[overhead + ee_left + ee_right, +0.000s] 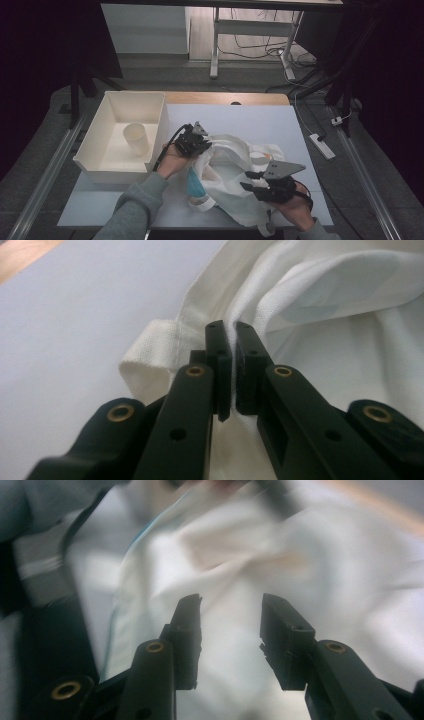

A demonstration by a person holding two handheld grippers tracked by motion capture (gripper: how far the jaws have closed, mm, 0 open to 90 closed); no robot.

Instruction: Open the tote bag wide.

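Two hand-held grippers at a white cloth bag on a table.

Nearest the person, the right gripper (248,180) hovers over the bag's near side, jaws spread with nothing between them. The white cloth bag (235,187) lies crumpled on the white table (260,120). The left gripper (196,134) pinches the bag's hem, jaws pressed together. Farther left, a paper cup (136,138) lies in a white bin (107,172).

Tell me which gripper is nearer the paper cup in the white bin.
Left. The left gripper sits just right of the bin holding the cup, clamped on the bag; the right gripper hovers farther right.
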